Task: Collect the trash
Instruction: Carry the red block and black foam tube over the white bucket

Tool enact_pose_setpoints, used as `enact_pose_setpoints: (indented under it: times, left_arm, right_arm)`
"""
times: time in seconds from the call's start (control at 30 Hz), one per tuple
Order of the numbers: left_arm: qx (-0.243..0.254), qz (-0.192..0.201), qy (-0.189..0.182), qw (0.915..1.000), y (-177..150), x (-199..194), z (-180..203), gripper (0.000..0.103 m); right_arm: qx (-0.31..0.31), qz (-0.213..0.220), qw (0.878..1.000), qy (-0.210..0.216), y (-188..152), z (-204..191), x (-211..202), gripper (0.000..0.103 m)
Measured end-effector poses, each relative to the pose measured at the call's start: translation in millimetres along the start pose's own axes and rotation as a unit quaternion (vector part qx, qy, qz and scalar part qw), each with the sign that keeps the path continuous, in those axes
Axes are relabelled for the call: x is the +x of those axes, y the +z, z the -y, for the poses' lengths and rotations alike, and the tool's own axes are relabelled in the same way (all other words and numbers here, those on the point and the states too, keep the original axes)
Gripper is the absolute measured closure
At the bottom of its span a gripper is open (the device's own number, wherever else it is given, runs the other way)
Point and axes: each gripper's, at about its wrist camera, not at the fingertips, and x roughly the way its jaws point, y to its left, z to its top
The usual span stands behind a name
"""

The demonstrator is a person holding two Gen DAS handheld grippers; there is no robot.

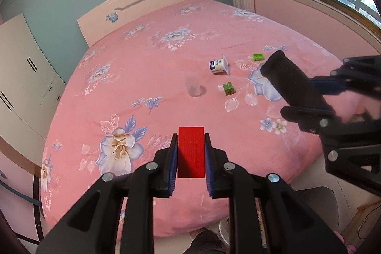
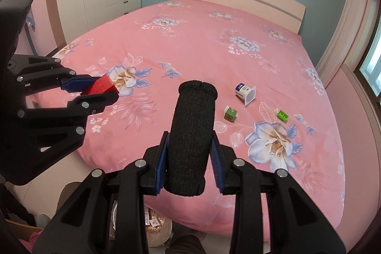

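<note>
Both grippers, left [image 1: 191,154] and right [image 2: 189,154], are black angular frames with silver screws and blue ribbed pads [image 1: 172,158].

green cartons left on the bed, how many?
2. One small green carton lies nearer the yogurt cup; the other green carton lies further right by the window side. None hidden that I see.

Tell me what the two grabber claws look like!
Both look alike. The left gripper and the right gripper are black plastic frames with cut-out holes and round silver bolts. Each finger ends in a ridged blue pad. No cables or writing show on them.
</note>
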Motion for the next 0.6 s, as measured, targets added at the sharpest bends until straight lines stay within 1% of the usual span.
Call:
enact_pose_setpoints:
  times: [0.23,0.43,0.6]
  left_arm:
    - [0.001,0.009,0.000,1.0000,-20.1,-24.5,1.3,0.081]
    - [0.004,0.004,-0.001,1.0000,-40.1,-32.5,5.0,0.081]
    - [0.000,-0.008,-0.006,0.9999,-57.9,-28.2,6.5,0.081]
  right_arm:
    - [-0.015,0.009,1.000,-0.003,-17.5,-16.0,-30.2,0.069]
    - [-0.021,0.006,1.000,0.003,-32.4,-24.7,-34.0,0.069]
    - [-0.022,-0.005,1.000,0.010,-46.7,-31.4,-29.3,0.069]
